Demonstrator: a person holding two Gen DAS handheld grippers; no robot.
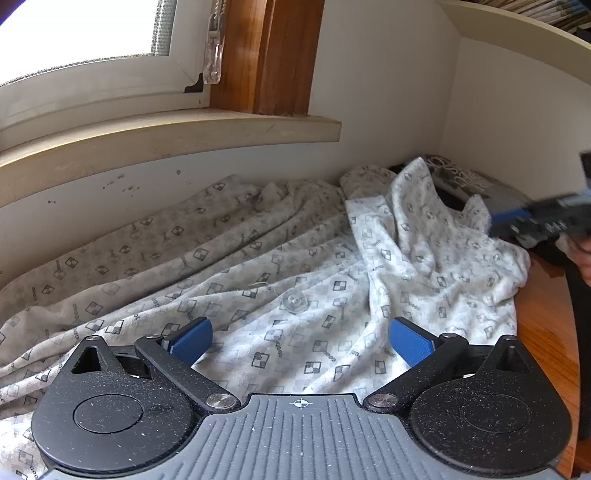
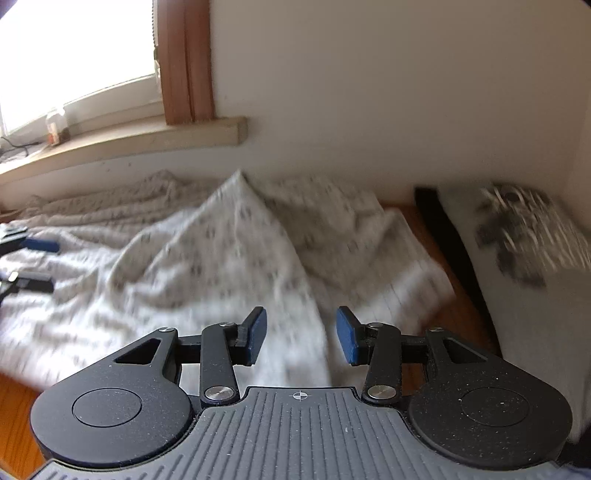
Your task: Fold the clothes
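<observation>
1. While the white wall (image 1: pixel 376 74) and the window (image 1: pixel 74 33) with its pale sill (image 1: pixel 166 129) fill the background, a wooden worktop (image 1: pixel 546 325) carries the clothes below them.
2. Spread across most of that worktop, the patterned garment (image 1: pixel 258 266) lies rumpled, white with small grey checked squares; its far edge runs along the wall under the sill, and its right part is bunched into a raised fold (image 1: pixel 417 206).
3. Beyond the garment, in the corner, a grey cloth with a dark print (image 2: pixel 524 236) lies on the worktop; the right wrist view is blurred, so its details are unclear.
4. Low over the near part of the garment, the left gripper (image 1: pixel 299 339) has its blue fingers (image 1: pixel 192 339) wide apart, with nothing between them but the cloth lying below.
5. Over the garment's right edge, the right gripper (image 2: pixel 301 336) has its fingers (image 2: pixel 347 336) partly apart, with no cloth pinched between them.
6. Just ahead of the left gripper, a clear round button (image 1: pixel 294 301) sits on the garment.
</observation>
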